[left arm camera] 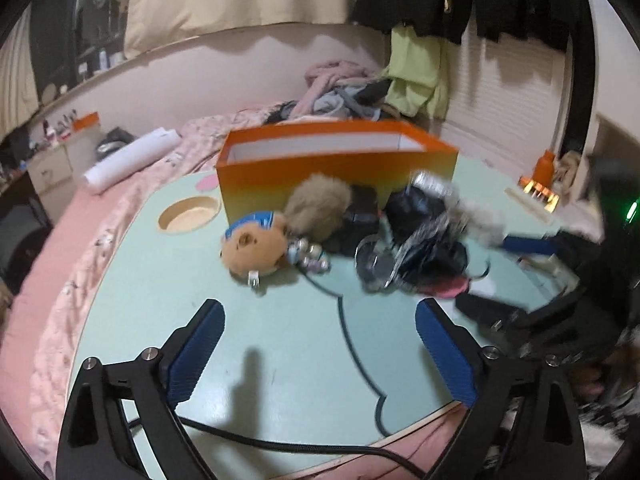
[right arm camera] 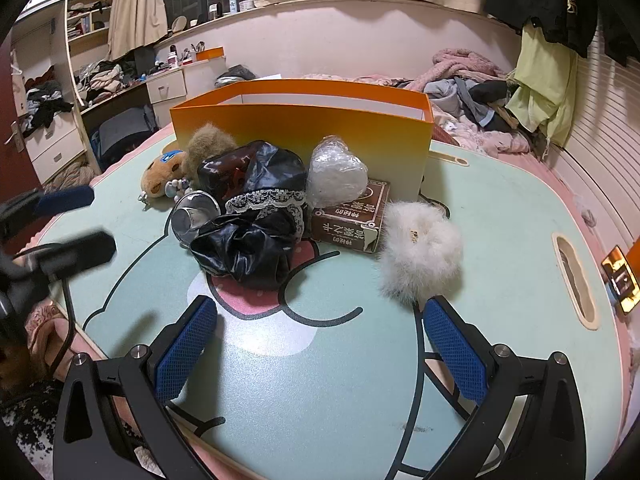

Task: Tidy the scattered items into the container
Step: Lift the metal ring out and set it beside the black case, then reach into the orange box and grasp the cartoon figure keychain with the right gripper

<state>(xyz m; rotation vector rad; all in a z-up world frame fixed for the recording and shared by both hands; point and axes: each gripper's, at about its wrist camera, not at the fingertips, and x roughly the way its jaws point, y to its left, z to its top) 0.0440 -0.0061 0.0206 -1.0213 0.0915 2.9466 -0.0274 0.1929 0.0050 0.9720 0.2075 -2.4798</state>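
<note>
An orange box (left arm camera: pixel 332 172) (right arm camera: pixel 304 128) stands open at the back of a mint lap table (left arm camera: pixel 280 352) (right arm camera: pixel 320 392). In front of it lie a brown bear plush (left arm camera: pixel 256 248) (right arm camera: pixel 160 178), a tan fur ball (left arm camera: pixel 320 204) (right arm camera: pixel 210 142), black shiny fabric with lace (right arm camera: pixel 252 220) (left arm camera: pixel 424 236), a small glass bowl (right arm camera: pixel 194 216), a white wrapped bundle (right arm camera: pixel 336 172), a brown carton (right arm camera: pixel 350 220) and a white fluffy pompom (right arm camera: pixel 420 252). My left gripper (left arm camera: pixel 320 360) is open, short of the bear. My right gripper (right arm camera: pixel 320 356) is open, short of the pile.
The table rests on a pink bed (left arm camera: pixel 60 260). A round cup recess (left arm camera: pixel 188 214) is at the table's left, a slot handle (right arm camera: pixel 576 280) at its right. Clothes (right arm camera: pixel 472 92) pile behind the box. A white roll (left arm camera: pixel 128 160) lies on the bed.
</note>
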